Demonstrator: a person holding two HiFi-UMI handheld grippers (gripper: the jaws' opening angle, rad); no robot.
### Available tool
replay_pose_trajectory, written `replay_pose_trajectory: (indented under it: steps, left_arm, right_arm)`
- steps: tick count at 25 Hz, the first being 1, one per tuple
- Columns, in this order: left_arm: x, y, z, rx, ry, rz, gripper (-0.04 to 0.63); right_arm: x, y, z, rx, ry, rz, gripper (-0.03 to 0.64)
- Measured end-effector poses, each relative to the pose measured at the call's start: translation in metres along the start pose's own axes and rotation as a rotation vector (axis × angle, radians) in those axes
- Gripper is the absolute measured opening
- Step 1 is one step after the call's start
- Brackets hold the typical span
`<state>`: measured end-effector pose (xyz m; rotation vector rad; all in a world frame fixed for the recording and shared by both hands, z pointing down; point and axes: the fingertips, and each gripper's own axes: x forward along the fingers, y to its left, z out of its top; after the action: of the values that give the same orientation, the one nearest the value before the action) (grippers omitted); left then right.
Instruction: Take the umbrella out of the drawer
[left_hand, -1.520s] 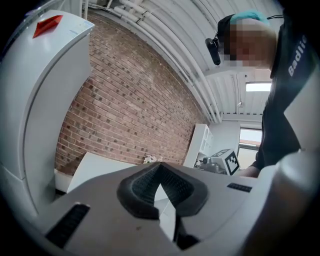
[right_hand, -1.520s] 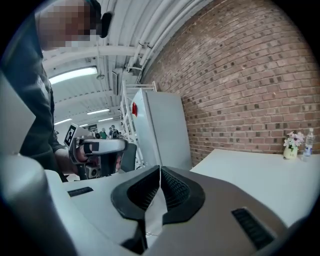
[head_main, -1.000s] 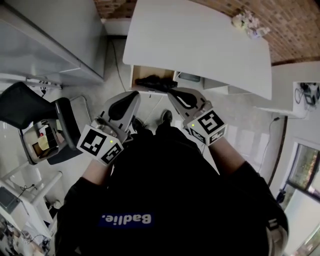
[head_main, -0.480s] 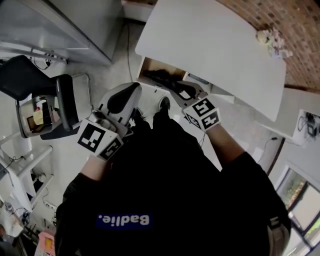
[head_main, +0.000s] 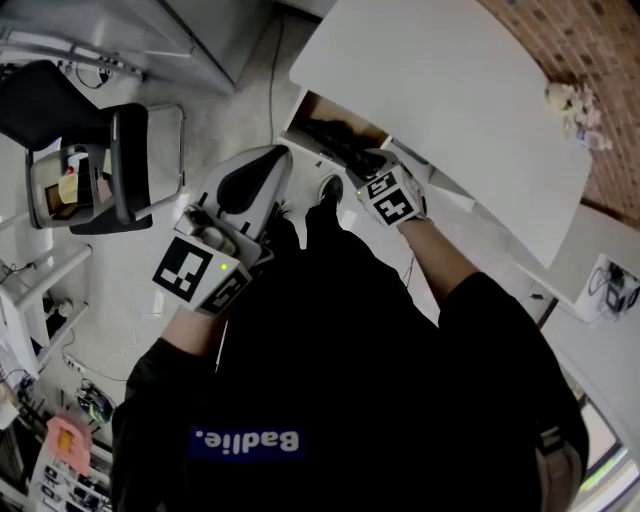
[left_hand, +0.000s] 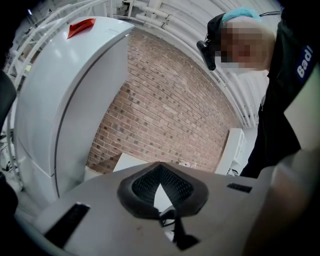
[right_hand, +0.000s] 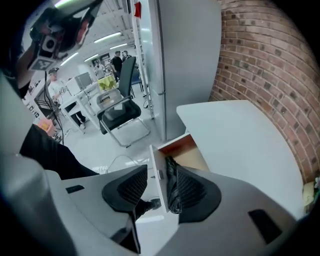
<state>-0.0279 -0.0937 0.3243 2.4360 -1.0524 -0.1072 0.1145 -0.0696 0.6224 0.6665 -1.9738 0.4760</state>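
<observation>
An open drawer (head_main: 315, 108) is seen under the near edge of a white bench (head_main: 450, 90), at 12 o'clock in the head view, and a folded black umbrella (head_main: 335, 135) is seen lying inside it. The right claw (head_main: 365, 168) is held out at the drawer's front, just at 5 o'clock of the umbrella, with its marker cube turned up toward the camera. In the right gripper view the right claw (right_hand: 159, 170) is shown with its pads spread apart; the drawer's (right_hand: 182, 147) white front edge and the umbrella (right_hand: 172, 187) are framed in the gap, the umbrella close along the 3 o'clock pad, though contact cannot be judged. The bench (right_hand: 235, 135) is seen at 2 o'clock there, against a brick wall (right_hand: 265, 65). The left claw (head_main: 272, 160) is held at 9 o'clock of the right one, apart from the drawer. In the left gripper view the left claw (left_hand: 160, 167) is shown with its pad tips brought together and nothing gripped between them. A chair (head_main: 110, 170) is placed at 10 o'clock in the head view, well apart from the bench.
</observation>
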Motion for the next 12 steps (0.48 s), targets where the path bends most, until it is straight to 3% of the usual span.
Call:
replay_pose_trajectory:
  steps: [7, 12]
  left_arm:
    - [-0.022, 0.03, -0.003, -0.041, -0.042, 0.067, -0.002]
    - [-0.039, 0.041, -0.023, -0.046, 0.007, 0.102, -0.002]
  right_arm:
    - [0.061, -0.006, -0.015, -0.059, 0.138, -0.005, 0.202]
    - [0.092, -0.014, -0.024, -0.102, 0.205, -0.011, 0.222]
